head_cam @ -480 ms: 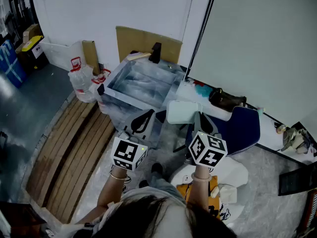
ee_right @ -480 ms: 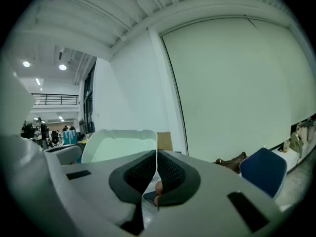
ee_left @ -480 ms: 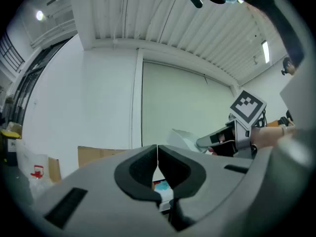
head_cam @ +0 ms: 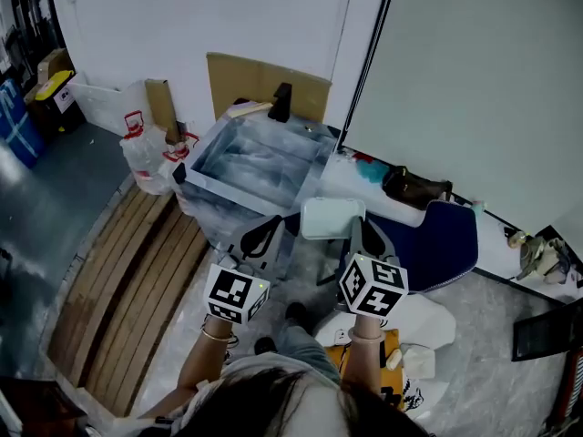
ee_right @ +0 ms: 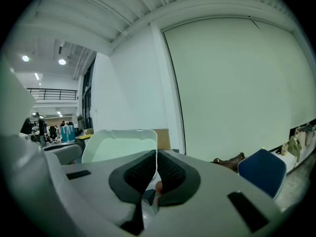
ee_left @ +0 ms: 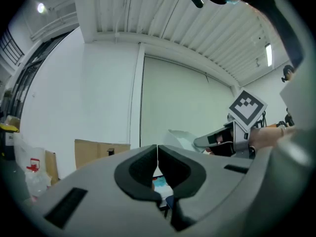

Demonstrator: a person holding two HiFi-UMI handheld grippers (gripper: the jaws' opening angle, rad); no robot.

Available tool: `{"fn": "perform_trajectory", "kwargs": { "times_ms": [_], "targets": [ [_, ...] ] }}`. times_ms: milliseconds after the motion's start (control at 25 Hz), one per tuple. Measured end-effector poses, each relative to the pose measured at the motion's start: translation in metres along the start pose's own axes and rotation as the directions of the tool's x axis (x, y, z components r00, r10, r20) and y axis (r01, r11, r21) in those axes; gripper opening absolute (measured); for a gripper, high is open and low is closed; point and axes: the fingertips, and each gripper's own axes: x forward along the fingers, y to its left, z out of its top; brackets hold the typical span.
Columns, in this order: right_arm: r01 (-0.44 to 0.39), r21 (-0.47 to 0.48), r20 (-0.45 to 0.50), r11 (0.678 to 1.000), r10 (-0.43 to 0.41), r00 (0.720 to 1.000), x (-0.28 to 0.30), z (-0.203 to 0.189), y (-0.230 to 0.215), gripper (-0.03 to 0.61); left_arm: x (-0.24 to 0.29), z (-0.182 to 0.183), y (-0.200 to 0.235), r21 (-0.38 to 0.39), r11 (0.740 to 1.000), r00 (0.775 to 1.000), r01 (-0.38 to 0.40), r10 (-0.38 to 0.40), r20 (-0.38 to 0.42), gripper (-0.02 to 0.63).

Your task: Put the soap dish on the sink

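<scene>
Right gripper (ee_right: 157, 168) pinches the soap dish (ee_right: 118, 144) by one thin rim; my left gripper (ee_left: 157, 163) is closed, empty. Risk: the dish pivots or slips short of the sink (head_cam: 228, 186) edge.

We get a dim head view; gripper views brighter, fisheye-bent, black corners; ceiling lamps (ee_right: 61, 61) glare; left gripper (ee_left: 157, 154) soft-focus.

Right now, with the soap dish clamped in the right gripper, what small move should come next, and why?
Probably carry the right gripper forward and to the left, toward the sink. Its jaws are shut on the edge of the soap dish, which hangs in the air short of the sink's near rim and is not yet over it.
</scene>
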Motion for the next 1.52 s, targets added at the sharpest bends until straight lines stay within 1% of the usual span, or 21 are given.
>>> {"fn": "perform_trajectory", "kwargs": {
  "times_ms": [280,520,920,1120,1520],
  "targets": [
    [-0.019,-0.006,-0.022,1.0,0.018,1.0,0.047,0.006,-0.014,0.028,0.045,-0.004,0.021,0.002,1.0,1.0,-0.012,0.012,-0.012,0.011],
    [-0.03,-0.001,-0.039,1.0,0.03,0.999,0.091,0.012,-0.035,0.028,0.09,-0.008,0.034,0.008,1.0,1.0,-0.021,0.021,-0.022,0.011],
    [-0.076,-0.009,-0.059,0.997,0.076,0.995,0.159,0.024,-0.061,0.028,0.154,-0.018,0.053,0.002,0.998,0.997,-0.06,0.06,-0.04,0.011],
    [-0.095,-0.012,-0.075,0.995,0.094,0.993,0.186,0.027,-0.073,0.028,0.173,-0.025,0.059,0.003,0.996,0.994,-0.088,0.088,-0.058,0.011],
    [-0.087,-0.005,-0.114,0.996,0.086,0.99,0.224,0.021,-0.082,0.028,0.192,-0.036,0.079,-0.002,0.994,0.99,-0.107,0.106,-0.096,0.011]
  ]
}}
